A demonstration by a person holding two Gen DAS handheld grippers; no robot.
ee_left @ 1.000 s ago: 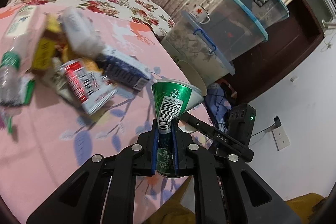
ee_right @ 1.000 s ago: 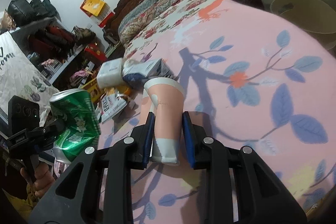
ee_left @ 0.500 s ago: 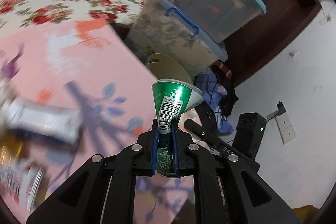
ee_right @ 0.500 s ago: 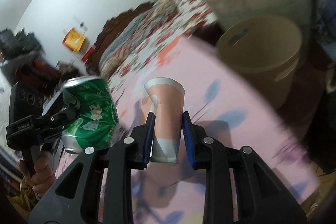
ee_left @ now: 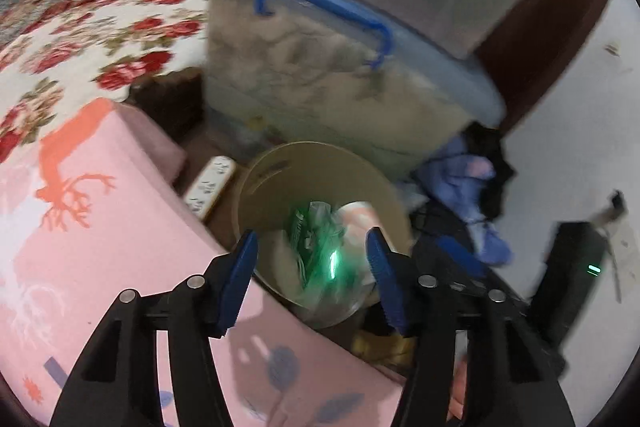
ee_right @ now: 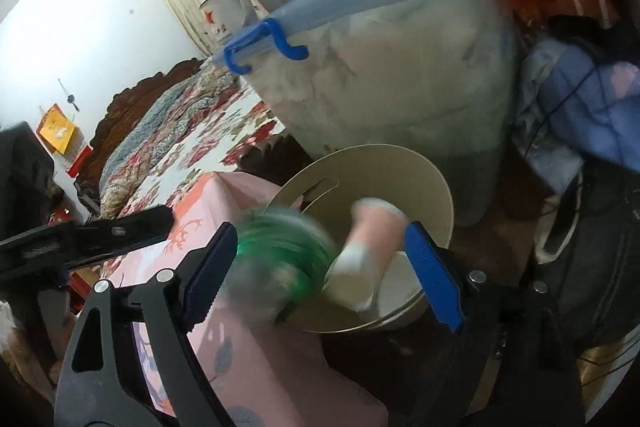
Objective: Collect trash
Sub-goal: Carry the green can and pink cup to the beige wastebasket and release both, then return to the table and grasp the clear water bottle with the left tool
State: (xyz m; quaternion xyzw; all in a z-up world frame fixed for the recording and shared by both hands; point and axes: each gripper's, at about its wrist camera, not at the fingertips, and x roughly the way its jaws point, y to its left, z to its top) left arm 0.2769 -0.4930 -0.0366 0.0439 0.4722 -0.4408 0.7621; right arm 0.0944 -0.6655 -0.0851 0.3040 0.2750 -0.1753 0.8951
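Note:
A tan round bin [ee_left: 280,163] [ee_right: 436,179] stands on the floor beside the pink bedspread. My left gripper [ee_left: 312,259] hovers over it, its jaws opening; the crushed green can [ee_left: 316,247] blurs below them, free of the pads and dropping into the bin. My right gripper [ee_right: 320,259] is also above the bin with jaws opening wide. The pink paper cup [ee_right: 372,239] falls between them, touching neither pad, next to the blurred green can [ee_right: 280,251].
A lidded plastic tub with blue handle [ee_left: 332,75] [ee_right: 380,75] stands right behind the bin, another tub stacked on it. Blue clothing [ee_left: 472,195] and a black device [ee_left: 576,267] lie at the right. A white power strip [ee_left: 210,187] lies left of the bin.
Both grippers swung from over the bed to above the bin. The left let go of the green can and the right let go of the pink cup; both items are falling.

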